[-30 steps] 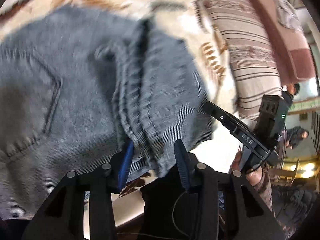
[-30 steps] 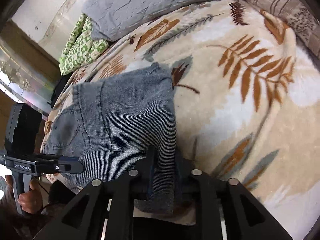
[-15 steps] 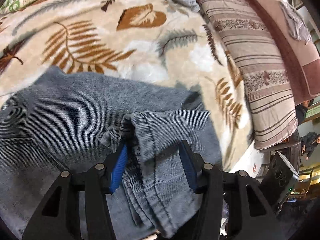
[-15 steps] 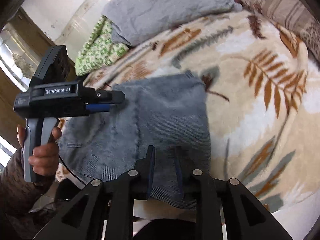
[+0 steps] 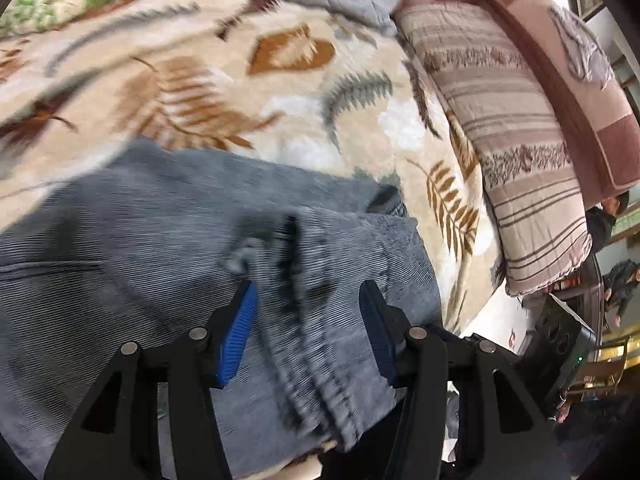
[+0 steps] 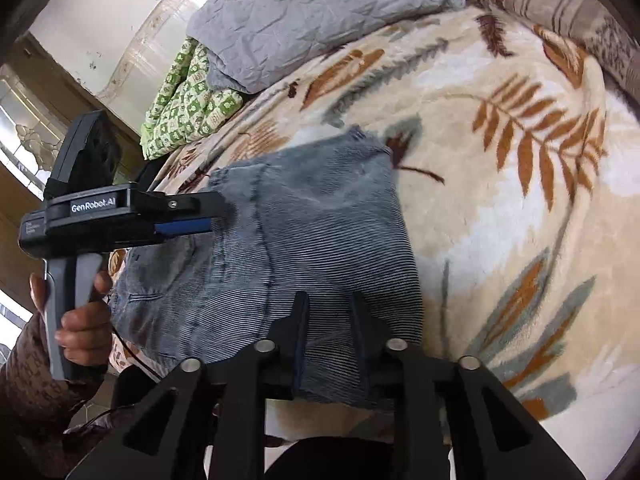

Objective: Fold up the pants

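Left hand-held gripper (image 5: 308, 320): mine, pointing steeply down over the bed, jaws about half spread. The blue pads (image 5: 236, 336) stand clear of the cloth on both sides. A thick seamed edge of the pants (image 5: 160, 264) runs between them, loose and blurred; nothing is pinched. From the right wrist camera this same hand-held gripper (image 6: 208, 216) hangs above the pants' left part, my left hand (image 6: 76, 320) wrapped around its grey handle.

Right hand-held gripper (image 6: 328, 332): mine, narrow gap, jaws opening. The near corner of the folded denim lies between the fingers and drapes over the bed's edge. Whether the pads touch the cloth, I cannot tell from this angle.

Pants: grey-blue ribbed denim, folded into a rough rectangle, lying flat on the blanket (image 6: 500, 220) near the bed's front edge.

Blanket: cream plush with orange and grey fern leaves, covering the bed.

Grey quilt (image 6: 312, 12): crumpled, at the far side of the bed.

Green patterned cloth (image 6: 188, 100): just beside the quilt.

Striped pillow (image 5: 512, 140): along the bed's right side.
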Available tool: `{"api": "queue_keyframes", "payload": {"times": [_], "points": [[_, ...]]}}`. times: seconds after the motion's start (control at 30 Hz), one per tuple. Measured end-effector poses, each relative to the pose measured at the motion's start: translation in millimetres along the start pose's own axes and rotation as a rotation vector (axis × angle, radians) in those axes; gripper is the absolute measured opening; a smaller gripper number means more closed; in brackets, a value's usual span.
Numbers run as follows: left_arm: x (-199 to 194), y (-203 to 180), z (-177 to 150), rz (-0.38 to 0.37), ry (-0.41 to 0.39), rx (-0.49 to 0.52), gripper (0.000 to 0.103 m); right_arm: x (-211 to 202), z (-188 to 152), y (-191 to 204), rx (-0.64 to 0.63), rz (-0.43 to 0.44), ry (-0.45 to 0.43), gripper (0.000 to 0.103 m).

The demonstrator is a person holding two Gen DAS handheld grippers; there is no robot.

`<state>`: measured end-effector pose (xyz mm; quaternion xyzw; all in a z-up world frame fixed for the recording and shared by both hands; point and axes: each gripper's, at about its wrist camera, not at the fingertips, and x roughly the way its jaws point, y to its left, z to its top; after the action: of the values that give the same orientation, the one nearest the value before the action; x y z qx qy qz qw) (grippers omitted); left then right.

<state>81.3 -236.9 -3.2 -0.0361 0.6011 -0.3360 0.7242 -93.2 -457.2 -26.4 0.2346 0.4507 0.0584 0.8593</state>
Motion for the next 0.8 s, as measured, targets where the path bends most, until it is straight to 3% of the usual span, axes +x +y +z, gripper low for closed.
{"api": "queue_keyframes", "payload": {"times": [0.2, 0.37, 0.6, 0.8], "points": [[-65.3, 54.9, -13.2, 0.012, -0.042, -0.079, 0.054, -3.3, -3.8, 61.3, -0.131, 0.017, -0.002, 0.046], [-117.8, 132.4, -35.0, 0.038, -0.078, -0.192, 0.059, 25.8, -17.8, 128.3, -0.261, 0.027, 0.066, 0.056], [-148.5, 232.6, -65.5, 0.016, -0.069, -0.347, 0.062, 68.0, -49.7, 228.5, -0.48, 0.035, 0.152, 0.063], [-148.9, 289.9, -79.3, -0.065, -0.074, -0.467, 0.062, 96.4, -82.1, 302.3, -0.686, 0.0, 0.157, 0.066]]}}
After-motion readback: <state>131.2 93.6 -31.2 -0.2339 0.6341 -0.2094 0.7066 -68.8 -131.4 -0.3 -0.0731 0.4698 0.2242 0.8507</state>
